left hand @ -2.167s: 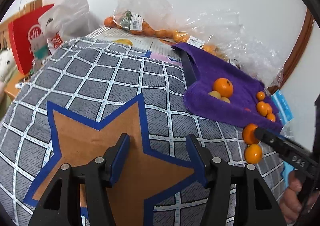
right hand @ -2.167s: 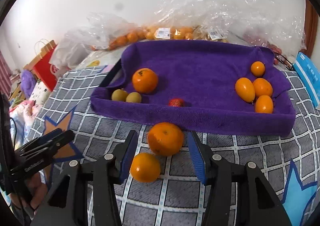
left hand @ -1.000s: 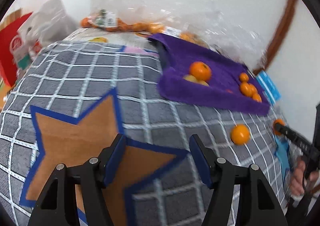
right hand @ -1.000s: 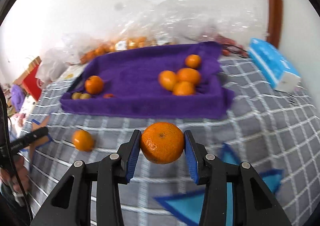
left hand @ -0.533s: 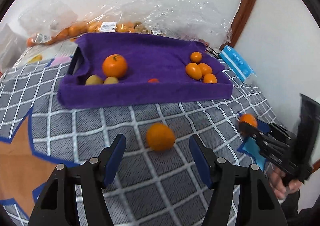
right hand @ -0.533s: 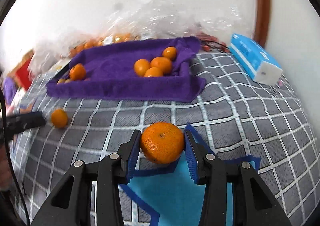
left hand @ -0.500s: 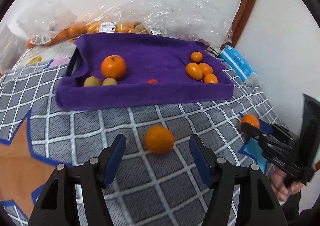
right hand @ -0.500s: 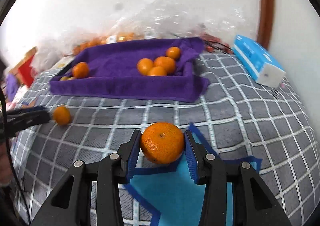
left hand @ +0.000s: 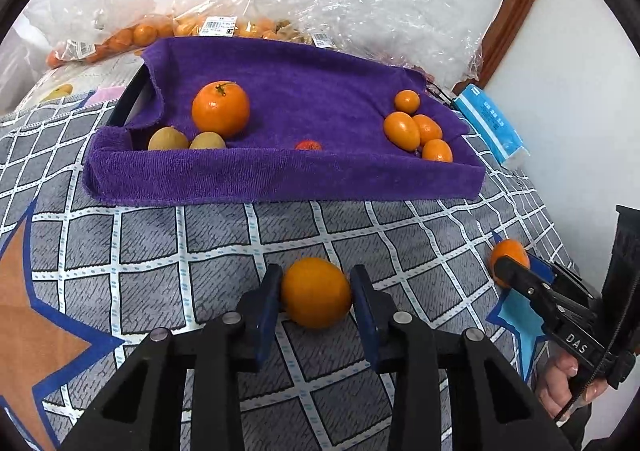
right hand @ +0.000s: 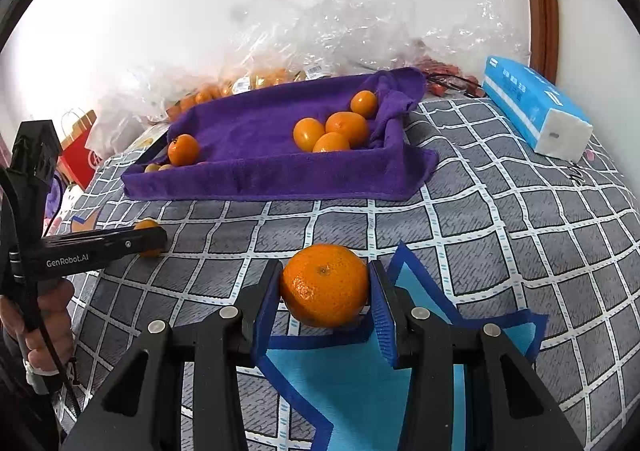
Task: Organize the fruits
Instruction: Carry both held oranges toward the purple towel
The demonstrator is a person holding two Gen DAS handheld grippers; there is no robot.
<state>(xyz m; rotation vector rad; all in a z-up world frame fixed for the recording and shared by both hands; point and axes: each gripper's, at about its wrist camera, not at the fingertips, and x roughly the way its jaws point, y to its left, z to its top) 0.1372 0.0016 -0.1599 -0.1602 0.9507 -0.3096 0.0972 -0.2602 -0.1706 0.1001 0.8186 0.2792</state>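
My left gripper [left hand: 316, 291] has its blue pads on both sides of a small orange [left hand: 316, 292] that rests on the grey checked cloth. My right gripper [right hand: 325, 287] is shut on a bigger orange [right hand: 324, 285] and holds it just above a light blue star patch [right hand: 360, 379]. Beyond both stands a tray lined with a purple towel [left hand: 280, 175], also in the right wrist view [right hand: 272, 179]. In it lie one large orange [left hand: 220, 108], two yellow-green fruits [left hand: 168, 140], a small red fruit [left hand: 308, 145] and several small oranges [left hand: 416, 129].
Clear plastic bags of oranges [left hand: 132, 35] lie behind the tray against the wall. A blue tissue pack [right hand: 532, 107] lies on the right. A red paper bag [right hand: 78, 155] stands at the far left. A brown star patch [left hand: 24, 315] is on the cloth.
My left gripper has swung from the brown star towards the tray and closed in around the small orange. My right gripper has carried the bigger orange back over the blue star.
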